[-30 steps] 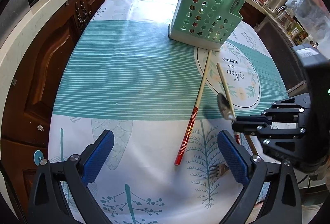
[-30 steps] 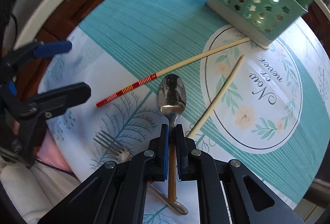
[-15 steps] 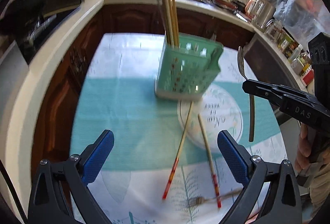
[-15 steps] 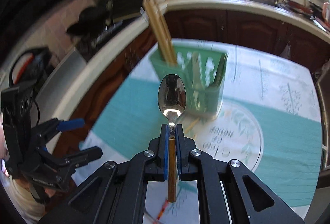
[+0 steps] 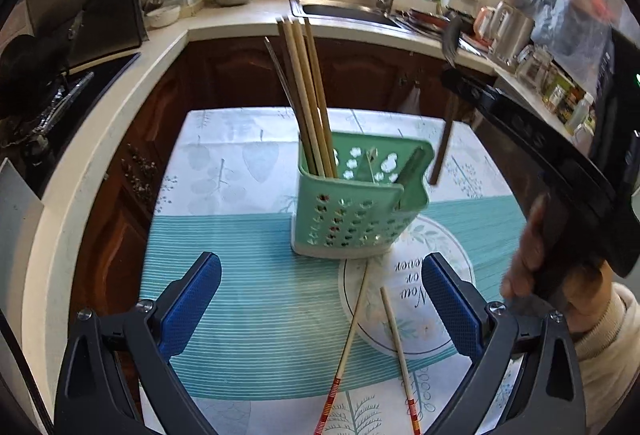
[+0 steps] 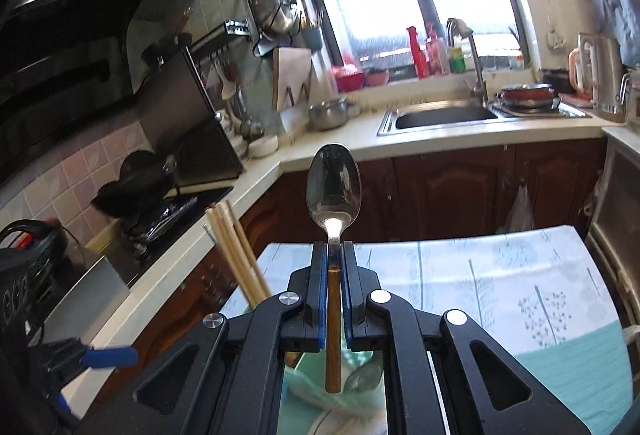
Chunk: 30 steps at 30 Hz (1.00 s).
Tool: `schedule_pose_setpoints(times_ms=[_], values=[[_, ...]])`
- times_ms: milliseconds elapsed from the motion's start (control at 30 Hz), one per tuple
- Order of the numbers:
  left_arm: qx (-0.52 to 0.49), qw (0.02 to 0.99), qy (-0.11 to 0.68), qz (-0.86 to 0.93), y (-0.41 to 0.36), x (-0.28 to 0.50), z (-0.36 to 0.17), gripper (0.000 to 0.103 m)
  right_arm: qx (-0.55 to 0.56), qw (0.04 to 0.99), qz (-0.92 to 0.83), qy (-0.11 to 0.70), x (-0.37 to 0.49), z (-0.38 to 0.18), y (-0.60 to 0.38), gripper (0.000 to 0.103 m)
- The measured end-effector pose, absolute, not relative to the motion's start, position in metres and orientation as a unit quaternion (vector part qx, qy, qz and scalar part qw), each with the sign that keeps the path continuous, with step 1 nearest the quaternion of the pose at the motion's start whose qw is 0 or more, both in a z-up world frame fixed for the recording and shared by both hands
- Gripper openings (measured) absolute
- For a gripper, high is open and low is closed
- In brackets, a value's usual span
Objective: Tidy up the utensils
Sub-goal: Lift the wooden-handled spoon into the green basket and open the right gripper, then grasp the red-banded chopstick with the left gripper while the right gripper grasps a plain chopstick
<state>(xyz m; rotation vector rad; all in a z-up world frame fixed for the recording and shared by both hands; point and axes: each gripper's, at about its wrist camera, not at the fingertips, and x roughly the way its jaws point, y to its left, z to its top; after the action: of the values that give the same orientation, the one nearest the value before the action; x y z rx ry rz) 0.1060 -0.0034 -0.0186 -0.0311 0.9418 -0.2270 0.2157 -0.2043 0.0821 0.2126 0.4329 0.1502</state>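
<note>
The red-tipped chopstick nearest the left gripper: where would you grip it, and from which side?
Grip the chopstick mid-shaft, from above, fingers straddling it. It lies flat on the tablecloth, apart from its neighbour there. The left gripper is open.

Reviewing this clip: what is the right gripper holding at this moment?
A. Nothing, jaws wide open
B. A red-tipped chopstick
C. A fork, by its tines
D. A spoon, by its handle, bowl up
D: the right gripper is shut on the spoon, pads clamping the handle just below the shiny bowl, wooden end hanging beneath.
</note>
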Motion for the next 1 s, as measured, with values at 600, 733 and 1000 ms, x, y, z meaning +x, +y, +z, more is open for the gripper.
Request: schedule_pose_setpoints(times_ms=[600,733,1000], values=[[-0.009,0.822,0.549,-0.153,-0.028,0.107,-0.108,0.092,0.079,0.946,0.100,0.300,0.221,-0.012,-0.195,0.021],[-0.007,0.805,0.569,-0.167,-0.033,0.105,-0.121,0.085,0.108,0.921,0.101,0.361,0.198,-0.016,-0.205,0.021],[0.028,0.743,0.644,-0.180,-0.053,0.114,-0.155,0.068,0.208,0.821,0.094,0.524,0.161,-0.071,-0.227,0.021]])
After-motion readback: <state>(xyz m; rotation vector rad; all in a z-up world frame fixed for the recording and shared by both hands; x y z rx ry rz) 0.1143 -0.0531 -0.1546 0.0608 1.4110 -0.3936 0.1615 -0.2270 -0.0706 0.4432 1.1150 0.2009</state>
